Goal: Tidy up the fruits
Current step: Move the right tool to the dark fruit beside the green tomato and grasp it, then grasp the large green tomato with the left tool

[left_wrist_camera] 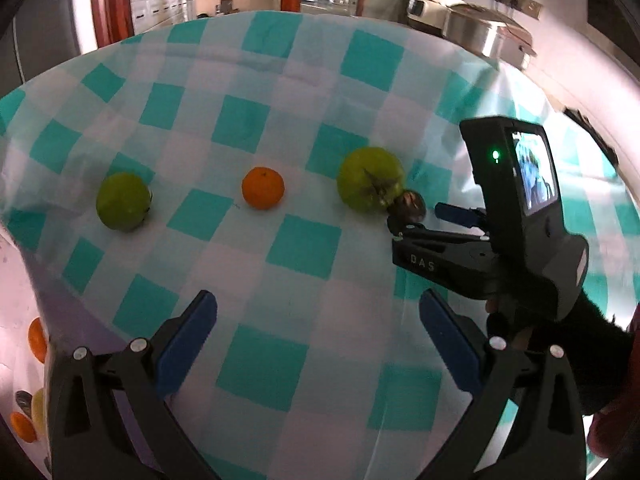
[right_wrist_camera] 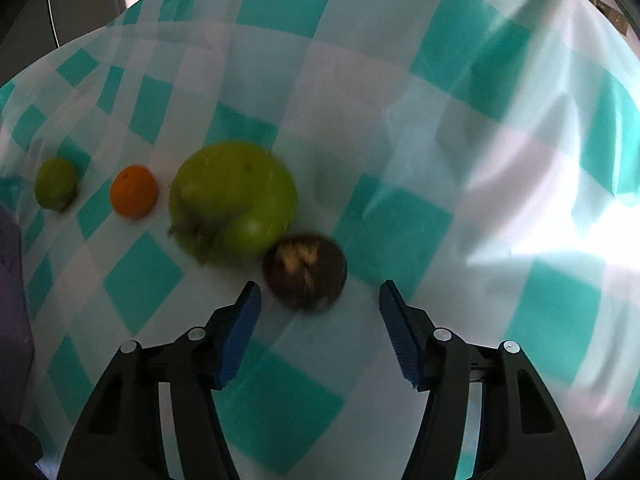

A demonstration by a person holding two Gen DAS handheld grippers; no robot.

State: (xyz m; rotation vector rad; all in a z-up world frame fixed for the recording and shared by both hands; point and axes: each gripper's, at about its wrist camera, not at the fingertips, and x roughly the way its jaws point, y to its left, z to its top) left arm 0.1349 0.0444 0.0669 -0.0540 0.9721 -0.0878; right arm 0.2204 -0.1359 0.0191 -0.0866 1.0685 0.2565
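Observation:
Four fruits lie in a row on the teal-checked tablecloth (left_wrist_camera: pixel 280 120): a small green fruit (left_wrist_camera: pixel 122 201) (right_wrist_camera: pixel 56 184), an orange (left_wrist_camera: pixel 263 187) (right_wrist_camera: pixel 133 191), a large green fruit (left_wrist_camera: pixel 370 179) (right_wrist_camera: pixel 234 200), and a dark brown round fruit (left_wrist_camera: pixel 410 205) (right_wrist_camera: pixel 305 272) touching it. My right gripper (right_wrist_camera: pixel 320 308) is open, its blue pads on either side just short of the brown fruit; it also shows in the left wrist view (left_wrist_camera: pixel 424 216). My left gripper (left_wrist_camera: pixel 318 336) is open and empty, above the cloth in front of the row.
A white surface with orange and yellow fruit shapes (left_wrist_camera: pixel 34 360) lies at the table's left edge. Metal pots and appliances (left_wrist_camera: pixel 480 28) stand on a counter behind the table. The cloth is wrinkled at the right (right_wrist_camera: pixel 520 140).

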